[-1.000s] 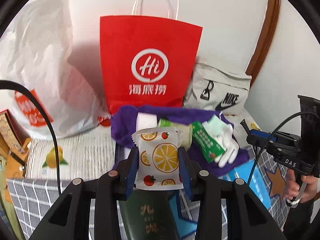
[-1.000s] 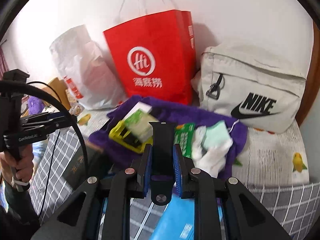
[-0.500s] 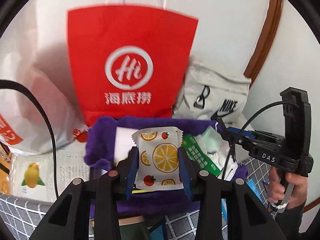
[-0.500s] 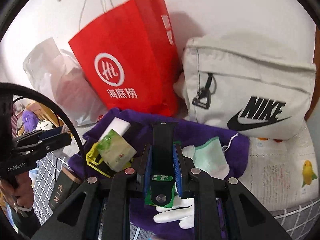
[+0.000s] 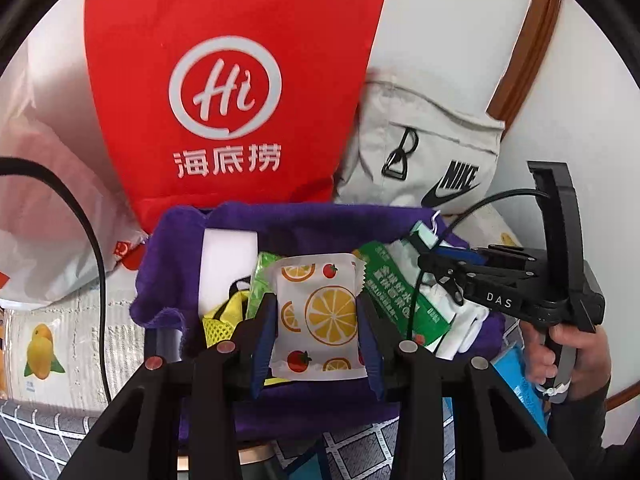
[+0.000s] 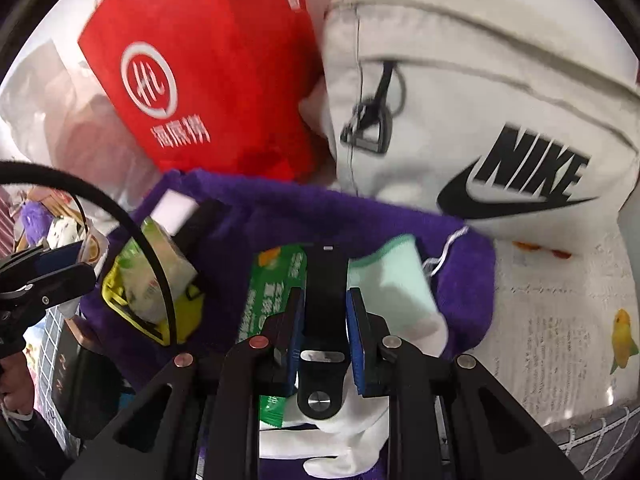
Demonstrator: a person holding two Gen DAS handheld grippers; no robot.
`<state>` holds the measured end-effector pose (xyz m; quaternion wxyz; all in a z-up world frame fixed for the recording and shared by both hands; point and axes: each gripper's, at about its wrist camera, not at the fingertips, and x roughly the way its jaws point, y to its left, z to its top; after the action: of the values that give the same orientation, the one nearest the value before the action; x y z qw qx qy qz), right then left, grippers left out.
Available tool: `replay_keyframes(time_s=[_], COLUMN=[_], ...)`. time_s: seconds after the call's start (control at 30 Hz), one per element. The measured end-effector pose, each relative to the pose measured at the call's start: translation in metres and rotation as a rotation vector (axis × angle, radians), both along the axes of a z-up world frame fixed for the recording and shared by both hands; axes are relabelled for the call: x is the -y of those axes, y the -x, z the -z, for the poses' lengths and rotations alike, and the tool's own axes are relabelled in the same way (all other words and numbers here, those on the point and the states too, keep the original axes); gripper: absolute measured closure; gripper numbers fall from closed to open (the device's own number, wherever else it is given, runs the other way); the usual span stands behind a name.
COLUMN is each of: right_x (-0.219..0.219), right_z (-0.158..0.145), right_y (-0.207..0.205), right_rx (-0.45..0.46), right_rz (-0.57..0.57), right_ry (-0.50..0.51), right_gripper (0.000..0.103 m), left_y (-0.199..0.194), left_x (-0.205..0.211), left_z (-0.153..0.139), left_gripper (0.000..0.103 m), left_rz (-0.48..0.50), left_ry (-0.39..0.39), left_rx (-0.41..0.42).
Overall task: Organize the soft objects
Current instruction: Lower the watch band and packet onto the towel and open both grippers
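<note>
Leaning against the wall at the back, the red paper bag (image 5: pixel 236 92) and the pale Nike bag (image 6: pixel 480 120) frame the purple towel (image 5: pixel 320 224), which lies spread in front of them and serves as the collecting spot for the soft things. On it already rest a white foam block (image 5: pixel 228 264), a yellow mesh pouch (image 5: pixel 224 320), a green tissue pack (image 5: pixel 400 292), a white glove (image 6: pixel 348 452) and a mint-cuffed sock (image 6: pixel 400 284). The left gripper (image 5: pixel 318 312) has its jaws closed on an orange-print sachet (image 5: pixel 320 312), a flat white packet with citrus slices and small tomatoes, held upright over the middle of the towel. The right gripper (image 6: pixel 324 320) has its jaws closed on a black strap (image 6: pixel 325 292), a stiff-looking band with a metal stud at its near end, poised above the green pack and the sock. The step in hand looks like setting both items down on the towel. To do it well, I would lower each until it touches the cloth before letting go, put the sachet in the bare purple patch near the front edge rather than on the green pouch (image 5: pixel 260 284), and keep the two hands apart, since the right hand (image 5: pixel 568 344) and its trailing cable (image 5: pixel 472 216) sit close beside the pile.
</note>
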<state>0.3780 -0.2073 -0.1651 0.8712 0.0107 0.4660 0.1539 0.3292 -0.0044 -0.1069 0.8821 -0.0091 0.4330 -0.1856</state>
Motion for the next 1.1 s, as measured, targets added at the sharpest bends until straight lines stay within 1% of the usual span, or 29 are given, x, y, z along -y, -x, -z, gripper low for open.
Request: replay_keyframes(time_s=[0.07,0.13,0.2,0.27,0.33,0.4,0.57,0.6,0.67,0.7,0.77,0.93,1.03,1.1], right_x=[-0.002,0.0,0.003,0.007,0.013,0.017,0.031,0.037,0.044,0.048,0.056,0.065,0.063,0.059], right_z=[0.004,0.005,0.002,-0.004,-0.011,-0.019,-0.033,-0.035,-0.038,-0.04,-0.044,-0.051,-0.047,-0.042], right_y=[-0.001,-0.002,-0.001,0.003,0.007,0.01,0.015,0.016,0.016,0.017,0.02,0.023,0.022,0.021], right_rx=[-0.011,-0.021,-0.008,0.008,0.032,0.05,0.078,0.082,0.088,0.09,0.093,0.11,0.101,0.092], right_rz=[0.002,0.004,0.005,0.009,0.018,0.021,0.045,0.055,0.071,0.08,0.091,0.098,0.095,0.092], right_ry=[0.021,0.013,0.016,0.028,0.012,-0.005,-0.016,-0.019,-0.03,-0.038,-0.053,-0.064,-0.068,-0.061], right_gripper=[0.081,0.08,0.079,0.074,0.061,0.058,0.056,0.056,0.056,0.056,0.056,0.055,0.053,0.053], left_y=[-0.002,-0.004,-0.007,-0.008,-0.007,-0.004,0.009,0.01,0.012,0.01,0.007,0.003,0.002,0.001], left_x=[0.003,0.006,0.006,0.006,0.005,0.006,0.031,0.037,0.049,0.054,0.059,0.061,0.06,0.06], left_z=[0.005,0.011,0.016,0.018,0.018,0.014,0.004,0.004,0.009,0.014,0.022,0.031,0.033,0.033], left_gripper=[0.066,0.066,0.066,0.066,0.066,0.066,0.064,0.064,0.064,0.064,0.064,0.061,0.06,0.058], left_rz=[-0.003,-0.008,-0.012,-0.021,-0.026,-0.011,0.089,0.104,0.115,0.111,0.102,0.096,0.084,0.085], left_ry=[-0.017,-0.037,-0.042,-0.05,-0.047,-0.015,0.053,0.057,0.035,0.007,-0.021,-0.024,-0.031,-0.03], left_rx=[-0.017,-0.039,-0.057,-0.069,-0.071,-0.067,-0.042,-0.035,-0.02,-0.025,-0.034,-0.041,-0.035,-0.034])
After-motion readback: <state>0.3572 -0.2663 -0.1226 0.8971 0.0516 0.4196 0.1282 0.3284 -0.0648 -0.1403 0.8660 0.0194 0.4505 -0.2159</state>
